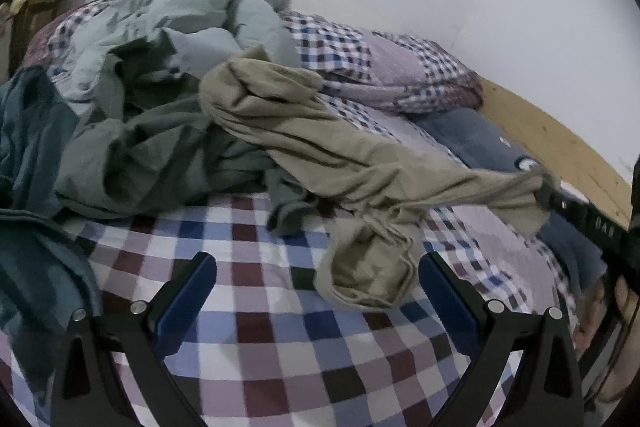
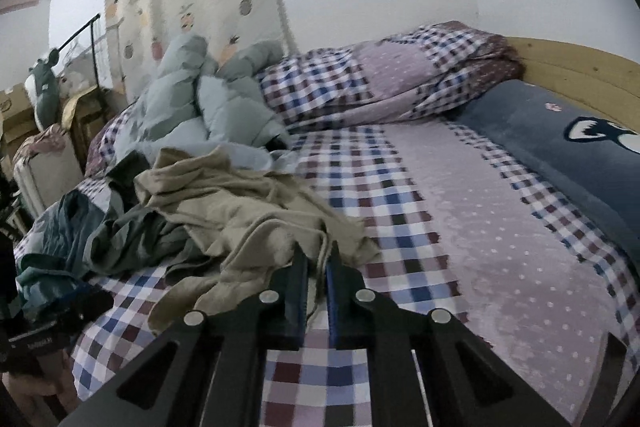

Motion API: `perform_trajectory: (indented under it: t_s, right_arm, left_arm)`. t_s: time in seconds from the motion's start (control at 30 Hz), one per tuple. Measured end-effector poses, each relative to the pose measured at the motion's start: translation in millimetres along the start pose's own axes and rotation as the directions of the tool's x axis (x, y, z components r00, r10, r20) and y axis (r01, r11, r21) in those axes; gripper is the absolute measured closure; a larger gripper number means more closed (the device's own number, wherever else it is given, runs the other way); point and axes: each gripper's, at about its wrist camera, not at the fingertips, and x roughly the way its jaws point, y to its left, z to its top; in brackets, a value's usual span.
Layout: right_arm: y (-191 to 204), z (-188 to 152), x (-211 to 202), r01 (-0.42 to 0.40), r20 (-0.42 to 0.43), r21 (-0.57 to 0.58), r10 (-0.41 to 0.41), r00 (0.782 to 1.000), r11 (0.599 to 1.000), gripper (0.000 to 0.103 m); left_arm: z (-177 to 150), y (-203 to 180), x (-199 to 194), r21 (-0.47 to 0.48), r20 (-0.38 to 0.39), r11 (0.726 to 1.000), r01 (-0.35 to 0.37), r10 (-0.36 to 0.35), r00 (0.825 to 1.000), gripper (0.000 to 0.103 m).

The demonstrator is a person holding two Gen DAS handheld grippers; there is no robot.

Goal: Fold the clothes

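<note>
Clothes [image 1: 168, 131] lie in a messy heap near the bed's [image 2: 500, 227] left edge, none folded yet. Right gripper [image 2: 317, 259] pinches the tan shirt [image 2: 240, 203]; left gripper [image 1: 318, 267] is wide, holding nothing.

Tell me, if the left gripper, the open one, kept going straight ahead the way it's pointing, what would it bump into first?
Probably the checked bedsheet, since the left gripper tilts downward with nothing between its open jaws. The khaki garment hangs just right of that line, so it might brush that first; depth is unclear.

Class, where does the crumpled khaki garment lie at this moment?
On the checked bedsheet, right of the grey-green clothes heap; the right gripper pinches its edge.
</note>
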Motion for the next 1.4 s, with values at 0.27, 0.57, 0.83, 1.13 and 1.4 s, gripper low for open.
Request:
perform_trajectory:
  t_s: [0.27, 0.57, 0.83, 1.13, 1.4]
  right_arm:
    - [-8.4, -3.8, -3.1, 0.021, 0.038, 0.012, -0.022, 0.999, 1.0, 0.096]
    - [-12.1, -10.8, 4.0, -0.006, 0.021, 0.01, 0.006, 1.0, 1.0, 0.096]
    - [-20.6, -15.5, 7.7, -0.019, -0.002, 0.015, 0.019, 1.0, 1.0, 0.096]
    - [-27.0, -16.2, 5.7, -0.03, -0.006, 0.019, 0.03, 1.0, 0.999, 0.096]
    - [-25.2, -18.5, 1.6, -0.04, -0.003, 0.005, 0.04, 0.999, 0.999, 0.096]
  left_arm:
    - [-11.7, -13.2, 15.3, 0.038, -0.059, 0.999, 0.027, -0.025, 0.998, 0.003]
    - [-19.0, -5.7, 35.0, -0.068, -0.14, 0.995, 0.075, -0.084, 0.987, 0.024]
    - [-16.7, -3.0, 33.7, -0.15, -0.109, 0.98, 0.133, -0.15, 0.983, 0.024]
    - [-7.3, 15.4, 45.4, -0.29, -0.092, 0.945, 0.152, -0.185, 0.978, 0.024]
    - [-8.4, 17.0, 68.5, -0.299, -0.151, 0.95, 0.092, -0.142, 0.978, 0.069]
